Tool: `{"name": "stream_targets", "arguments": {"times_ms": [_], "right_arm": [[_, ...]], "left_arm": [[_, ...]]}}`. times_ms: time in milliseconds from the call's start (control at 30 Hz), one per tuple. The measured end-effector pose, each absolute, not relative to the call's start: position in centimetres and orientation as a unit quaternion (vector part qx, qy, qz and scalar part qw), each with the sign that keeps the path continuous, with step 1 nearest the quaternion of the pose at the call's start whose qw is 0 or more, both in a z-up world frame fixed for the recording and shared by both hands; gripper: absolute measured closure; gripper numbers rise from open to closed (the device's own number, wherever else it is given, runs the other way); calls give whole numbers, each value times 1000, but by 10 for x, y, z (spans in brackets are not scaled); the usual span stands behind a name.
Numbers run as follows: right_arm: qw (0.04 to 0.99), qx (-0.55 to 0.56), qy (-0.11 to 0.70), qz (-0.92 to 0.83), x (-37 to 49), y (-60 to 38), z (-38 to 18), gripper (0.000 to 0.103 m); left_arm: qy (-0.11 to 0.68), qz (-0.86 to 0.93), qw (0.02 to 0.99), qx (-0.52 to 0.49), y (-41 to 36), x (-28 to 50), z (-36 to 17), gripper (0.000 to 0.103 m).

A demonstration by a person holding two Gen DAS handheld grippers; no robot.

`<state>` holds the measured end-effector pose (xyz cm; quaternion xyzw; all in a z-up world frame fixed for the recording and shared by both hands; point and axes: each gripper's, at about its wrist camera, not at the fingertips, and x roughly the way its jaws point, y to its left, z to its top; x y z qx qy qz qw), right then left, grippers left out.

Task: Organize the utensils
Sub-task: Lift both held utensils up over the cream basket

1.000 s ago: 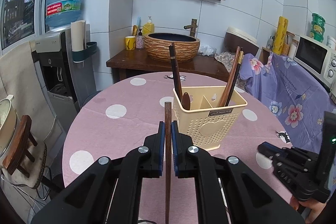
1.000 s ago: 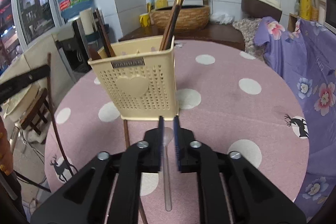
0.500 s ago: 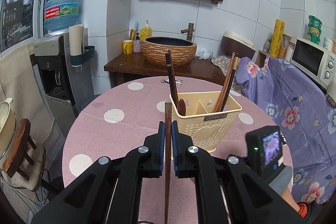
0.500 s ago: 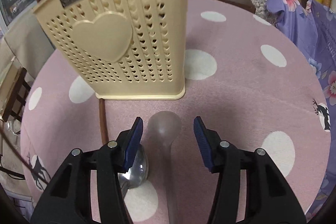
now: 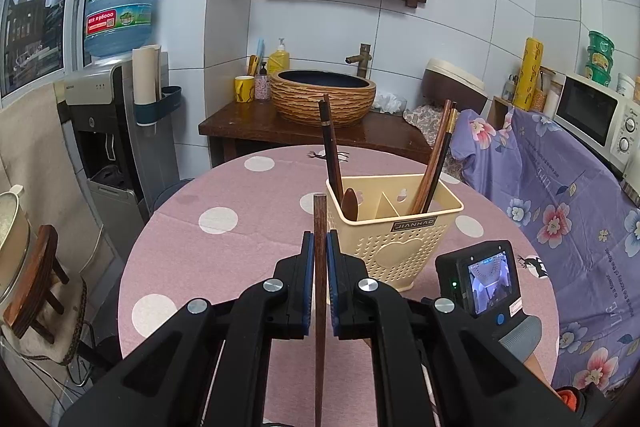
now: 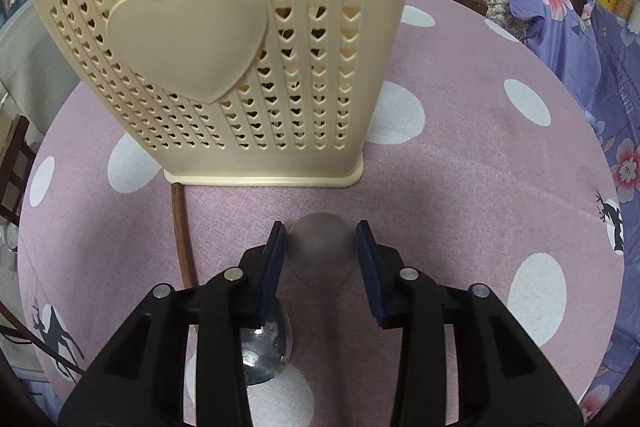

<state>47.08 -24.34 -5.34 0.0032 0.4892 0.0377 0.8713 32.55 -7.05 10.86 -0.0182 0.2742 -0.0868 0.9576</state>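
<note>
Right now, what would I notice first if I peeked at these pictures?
First, the cream holder with heart holes, standing on the pink polka-dot table with chopsticks poking out. The left gripper pinches one wooden chopstick upright beside it. The right gripper is open around a see-through spoon lying in front.

Right hand-held gripper (image 6: 320, 243) now astride translucent spoon (image 6: 322, 247).

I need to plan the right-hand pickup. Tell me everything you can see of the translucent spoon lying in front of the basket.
The translucent grey plastic spoon lies flat on the pink polka-dot tablecloth, its round bowl toward the cream perforated basket but short of its base, its handle running back under the right gripper. The open jaws flank the bowl. A shiny metal spoon lies to its left. It looks blurred, so any contact is unclear.
</note>
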Motion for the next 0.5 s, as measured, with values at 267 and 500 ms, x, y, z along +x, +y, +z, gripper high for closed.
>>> {"name": "stream_targets", "arguments": {"times_ms": [267, 500], "right_arm": [[907, 57, 410, 81, 437, -272, 3, 66], [929, 70, 349, 105, 397, -295, 58, 66]], "left_arm": [[273, -89, 958, -20, -71, 324, 109, 95], [272, -88, 958, -21, -70, 324, 109, 95]]}}
